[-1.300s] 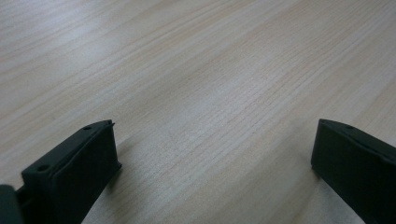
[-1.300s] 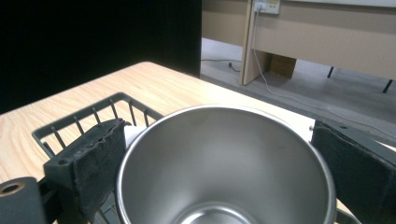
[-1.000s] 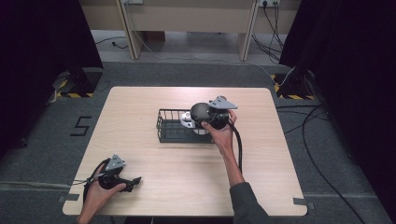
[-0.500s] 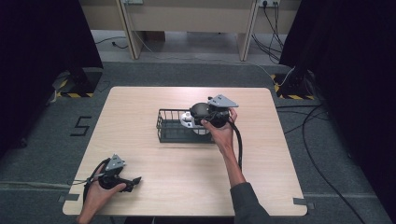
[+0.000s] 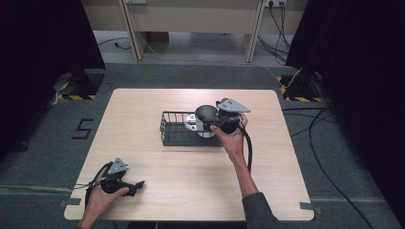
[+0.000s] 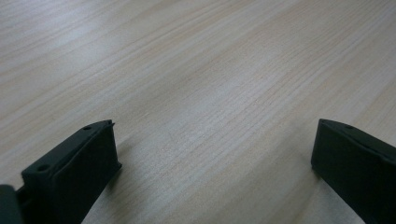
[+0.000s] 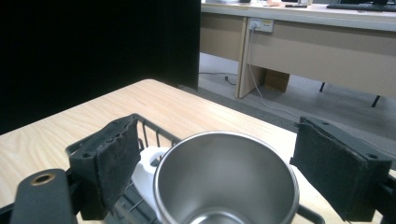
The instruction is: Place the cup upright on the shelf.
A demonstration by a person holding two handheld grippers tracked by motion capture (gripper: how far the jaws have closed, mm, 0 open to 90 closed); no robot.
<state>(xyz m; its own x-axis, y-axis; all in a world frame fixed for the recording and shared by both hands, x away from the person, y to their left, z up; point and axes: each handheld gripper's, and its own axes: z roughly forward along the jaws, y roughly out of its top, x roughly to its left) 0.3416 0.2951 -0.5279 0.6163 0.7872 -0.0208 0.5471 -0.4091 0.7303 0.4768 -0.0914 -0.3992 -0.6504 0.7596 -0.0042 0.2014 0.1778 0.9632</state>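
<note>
Over the black wire basket [image 5: 184,129] we have drawn our right claw [image 7: 219,163] slightly back, jaws wide either side of the steel cup [image 7: 226,179] standing inside it, apparently released, while our left claw [image 5: 136,183] rests open on the tabletop [image 5: 143,102].

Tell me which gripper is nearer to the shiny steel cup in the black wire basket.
Right. The right gripper hangs open right over the shiny steel cup in the black wire basket, jaws either side of its rim. The left gripper rests far off at the table's near left corner.
</note>
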